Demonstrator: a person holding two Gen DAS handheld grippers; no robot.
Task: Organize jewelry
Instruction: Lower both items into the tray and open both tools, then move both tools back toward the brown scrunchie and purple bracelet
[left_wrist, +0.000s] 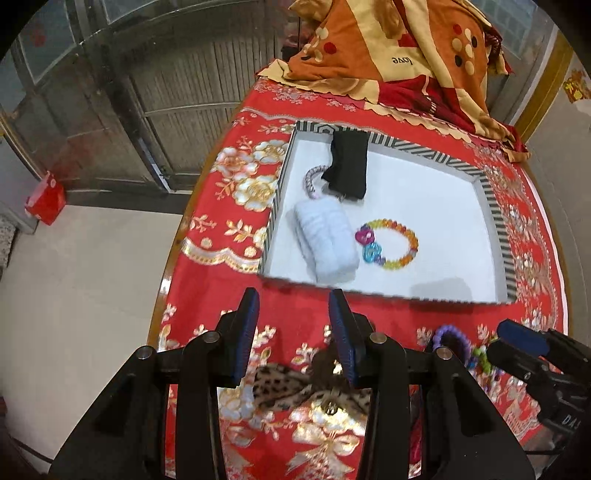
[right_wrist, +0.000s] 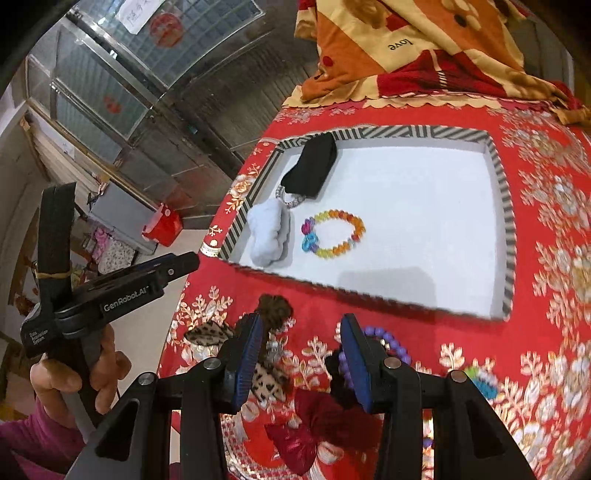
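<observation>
A white tray with a striped rim (left_wrist: 495, 221) (right_wrist: 506, 221) lies on the red table. In it are a multicoloured bead bracelet (left_wrist: 406, 230) (right_wrist: 356, 225), a white fluffy piece (left_wrist: 325, 240) (right_wrist: 267, 236), a black cloth piece (left_wrist: 349, 166) (right_wrist: 310, 166) and a sparkly ring band (left_wrist: 310, 181) (right_wrist: 291, 201). In front of the tray lie a leopard-print bow (left_wrist: 291, 387) (right_wrist: 269, 380), a purple bead bracelet (left_wrist: 448, 332) (right_wrist: 391, 339) and a dark red bow (right_wrist: 314, 424). My left gripper (left_wrist: 293, 332) is open above the leopard bow. My right gripper (right_wrist: 303, 360) is open and empty over the bows.
A red flowered tablecloth (left_wrist: 229, 229) (right_wrist: 546, 295) covers the round table. A folded orange and red blanket (left_wrist: 406, 48) (right_wrist: 424, 48) sits at the far edge. A small green and blue piece (right_wrist: 480, 380) lies right of the purple bracelet. A red box (left_wrist: 46, 197) stands on the floor at left.
</observation>
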